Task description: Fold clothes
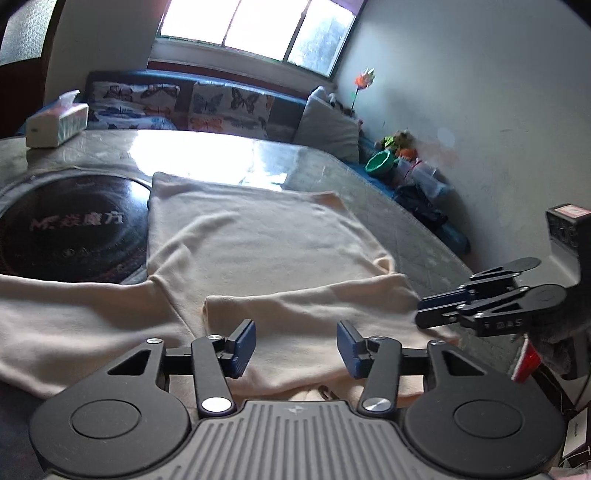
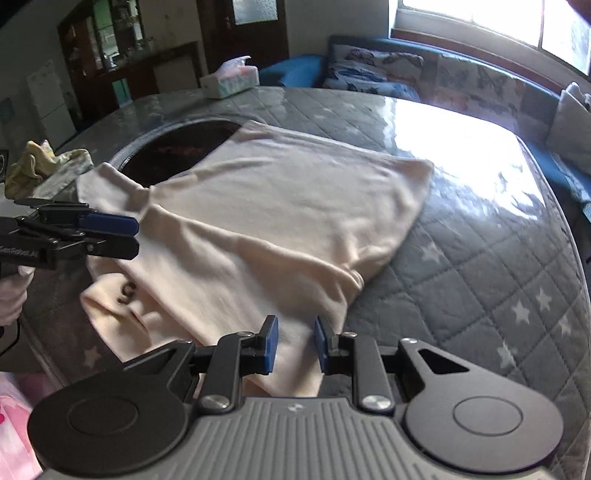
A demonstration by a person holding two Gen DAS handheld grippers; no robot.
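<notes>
Cream-coloured garment (image 1: 258, 243) lies spread over the near half of the desk (image 2: 480, 280), which is round and covered with a grey quilted cloth printed with white stars under a glossy clear sheet. In the left wrist view one sleeve is folded across the body of the garment, near the desk's front edge, and the other sleeve trails off to the left along that edge. The neckline, with a small dark mark on it (image 2: 127, 291), sits at the front edge too.

Left gripper (image 1: 295, 349) hovers just above the folded sleeve with its blue pads wide apart and nothing between them. In the right wrist view this same gripper shows from the side at the picture's left edge, over the trailing sleeve. Right gripper (image 2: 295, 345) hangs over the garment's lower right part near the front edge, its pads parted by a moderate gap, and no cloth is pinched between them; the fabric lies below. In the left wrist view it shows from the side at the right, over the end of the folded sleeve, and how far it is open cannot be told there.

Farther in, the garment's hem partly overlaps a dark round inset (image 1: 70, 225) in the middle of the desk. A tissue box (image 1: 57, 125) stands at the desk's far left edge. Beyond the desk a blue sofa carries butterfly-print cushions (image 1: 229, 110) under a bright window (image 1: 258, 26).
</notes>
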